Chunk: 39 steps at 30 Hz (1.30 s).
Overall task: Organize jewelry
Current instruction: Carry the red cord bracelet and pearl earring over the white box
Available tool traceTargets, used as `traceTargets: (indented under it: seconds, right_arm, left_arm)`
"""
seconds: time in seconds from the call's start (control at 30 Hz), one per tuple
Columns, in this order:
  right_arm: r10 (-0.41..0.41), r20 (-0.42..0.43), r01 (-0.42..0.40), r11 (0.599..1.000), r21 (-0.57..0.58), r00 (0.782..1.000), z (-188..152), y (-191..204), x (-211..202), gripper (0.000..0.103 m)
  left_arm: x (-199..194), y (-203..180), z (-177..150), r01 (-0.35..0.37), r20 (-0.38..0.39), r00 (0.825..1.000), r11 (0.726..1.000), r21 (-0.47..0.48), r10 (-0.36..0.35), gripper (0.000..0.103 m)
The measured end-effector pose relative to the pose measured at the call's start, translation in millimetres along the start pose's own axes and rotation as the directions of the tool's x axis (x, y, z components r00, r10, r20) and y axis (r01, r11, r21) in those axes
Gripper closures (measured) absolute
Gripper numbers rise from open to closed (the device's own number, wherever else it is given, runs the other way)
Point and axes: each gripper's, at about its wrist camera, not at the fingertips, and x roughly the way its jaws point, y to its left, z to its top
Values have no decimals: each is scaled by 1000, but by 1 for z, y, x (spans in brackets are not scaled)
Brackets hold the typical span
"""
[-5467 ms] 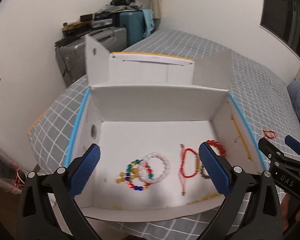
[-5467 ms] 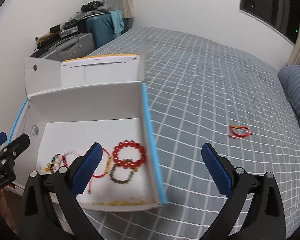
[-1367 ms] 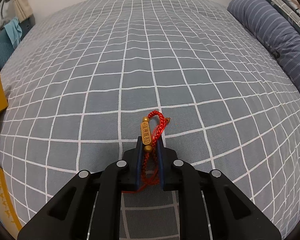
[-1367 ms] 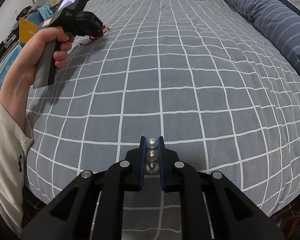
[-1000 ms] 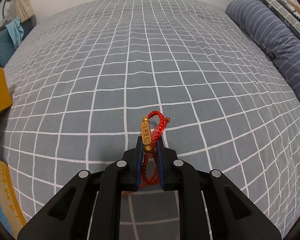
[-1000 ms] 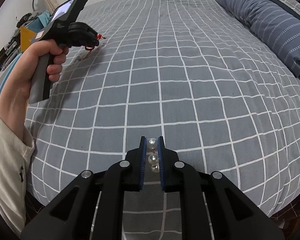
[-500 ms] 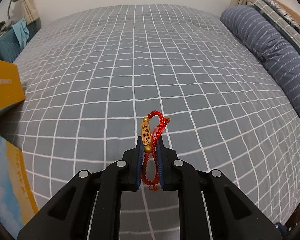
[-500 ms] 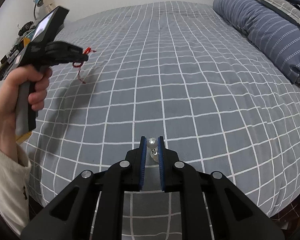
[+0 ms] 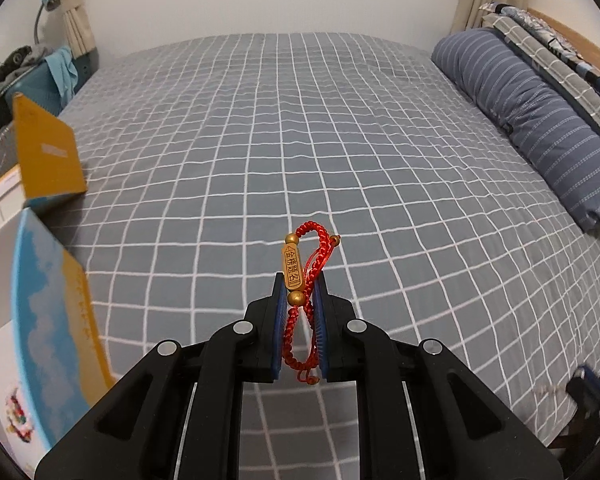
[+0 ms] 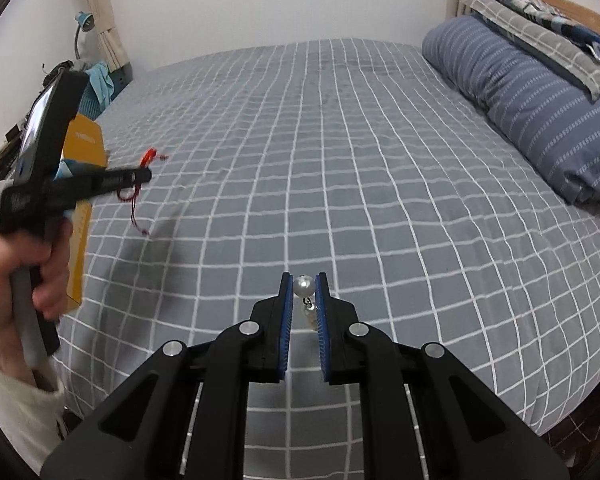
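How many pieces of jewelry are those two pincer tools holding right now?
2. A red braided bracelet with a gold tag is pinched in the left gripper; a pearl piece sits clamped in the right gripper. More pearls may hang hidden between its pads.

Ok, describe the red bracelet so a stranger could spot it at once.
Start from the grey checked bed and look above its near edge, where the left tongs are shut on the bracelet. It is braided red cord with a gold inscribed bar, unlike the white pearls in the right tongs.
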Motion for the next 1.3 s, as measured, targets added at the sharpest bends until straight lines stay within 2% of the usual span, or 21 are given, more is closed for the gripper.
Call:
traceTargets:
  seconds: [0.23, 0.6, 0.93, 1.3]
  right_arm:
    - [16, 24, -16, 1000, -19, 1000, 21, 20, -4, 92]
    - [56, 45, -53, 996, -70, 997, 58, 76, 0, 92]
    - [145, 53, -134, 977, -166, 988, 77, 168, -5, 92]
    - [207, 40, -189, 944, -271, 978, 77, 275, -10, 92]
  left_arm:
    - [-32, 17, -12, -18, 34, 999, 1000, -7, 18, 91]
    - [-75, 72, -22, -108, 66, 991, 992, -62, 112, 91]
    - [-125, 146, -38, -167, 88, 979, 971, -174, 184, 91]
    - [-168, 241, -73, -253, 74, 955, 916, -313, 289, 91]
